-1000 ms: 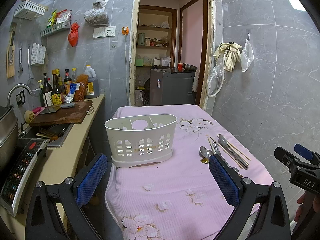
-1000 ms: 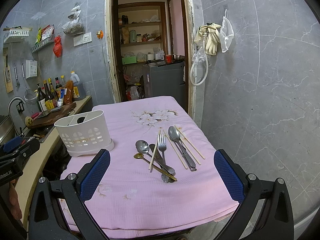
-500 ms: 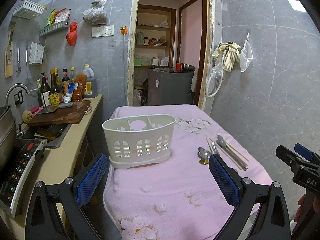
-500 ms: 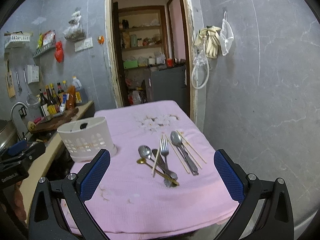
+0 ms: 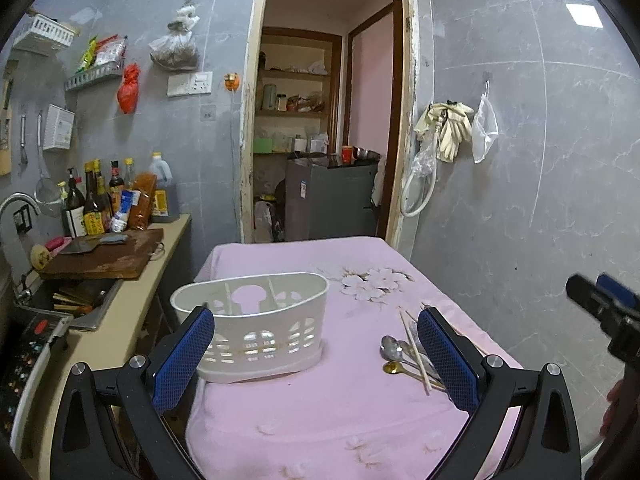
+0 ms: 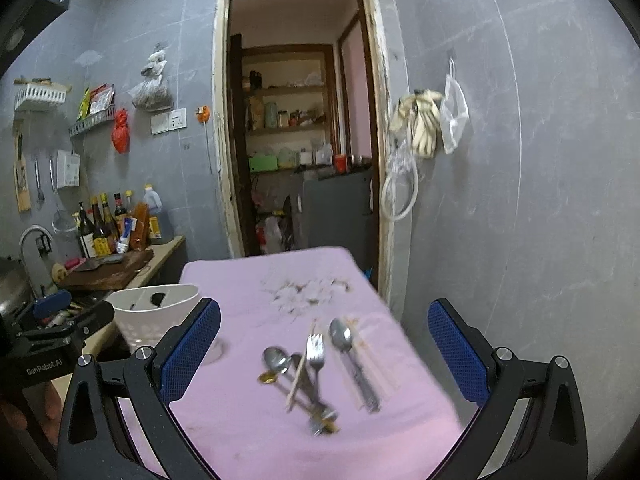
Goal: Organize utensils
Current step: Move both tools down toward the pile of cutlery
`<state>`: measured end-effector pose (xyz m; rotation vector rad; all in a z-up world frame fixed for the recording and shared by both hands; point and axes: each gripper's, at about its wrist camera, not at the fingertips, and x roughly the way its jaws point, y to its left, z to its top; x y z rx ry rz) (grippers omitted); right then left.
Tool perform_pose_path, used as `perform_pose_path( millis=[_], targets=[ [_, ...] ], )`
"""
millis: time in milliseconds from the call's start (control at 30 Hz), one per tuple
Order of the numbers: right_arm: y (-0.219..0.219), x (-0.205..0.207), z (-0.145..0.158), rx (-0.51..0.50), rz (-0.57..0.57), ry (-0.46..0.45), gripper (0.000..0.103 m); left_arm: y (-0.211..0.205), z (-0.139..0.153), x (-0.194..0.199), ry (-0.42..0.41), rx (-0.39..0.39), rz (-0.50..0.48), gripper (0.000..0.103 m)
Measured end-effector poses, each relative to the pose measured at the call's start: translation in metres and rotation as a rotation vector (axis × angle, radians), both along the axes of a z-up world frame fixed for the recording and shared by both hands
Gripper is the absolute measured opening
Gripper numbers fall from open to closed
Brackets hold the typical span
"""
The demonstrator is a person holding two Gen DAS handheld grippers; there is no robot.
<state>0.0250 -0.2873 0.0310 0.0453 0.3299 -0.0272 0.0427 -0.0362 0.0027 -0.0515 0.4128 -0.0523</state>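
Observation:
A white plastic utensil caddy (image 5: pixel 256 320) with slotted sides stands on the pink flowered tablecloth (image 5: pixel 320 412), at the table's left. It also shows in the right wrist view (image 6: pixel 156 312). A pile of utensils lies to its right: spoons (image 5: pixel 390 348), a fork (image 6: pixel 315 354), a large spoon (image 6: pixel 342 336) and wooden chopsticks (image 5: pixel 414 350). My left gripper (image 5: pixel 316 356) is open and empty, in front of the caddy. My right gripper (image 6: pixel 324 352) is open and empty, above the near side of the utensil pile.
A counter (image 5: pixel 132 300) on the left holds a wooden cutting board (image 5: pixel 104 258), sauce bottles (image 5: pixel 96 204) and a sink. A grey tiled wall (image 5: pixel 540 200) runs close along the table's right side. A doorway (image 5: pixel 324 140) stands behind the table.
Both grippers have tilted upward and moved closer to the table; the caddy and utensils now sit lower in both views. The right wrist view is motion-blurred. Nothing on the table has moved.

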Motion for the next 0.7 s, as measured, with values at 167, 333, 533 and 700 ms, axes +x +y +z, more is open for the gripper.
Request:
perform_pose_path(
  millis=[167,333,533,700],
  targets=[
    [-0.026,0.04,-0.002,-0.005,0.027,0.037,0.102,-0.016,-0.007,0.026,0.045,-0.003,-0.01,0.102],
    [-0.055,0.088,-0.022,0.027,0.067,0.122,0.102,-0.04,-0.016,0.059,0.105,-0.006,-0.011,0.102],
    [-0.073,0.142,-0.059,0.002,0.094,0.217,0.102,-0.066,-0.04,0.102,0.191,0.003,0.02,0.102],
    [-0.084,0.187,-0.096,0.033,0.153,0.319,0.098,-0.075,-0.068,0.133,0.274,-0.023,0.059,0.102]
  ],
)
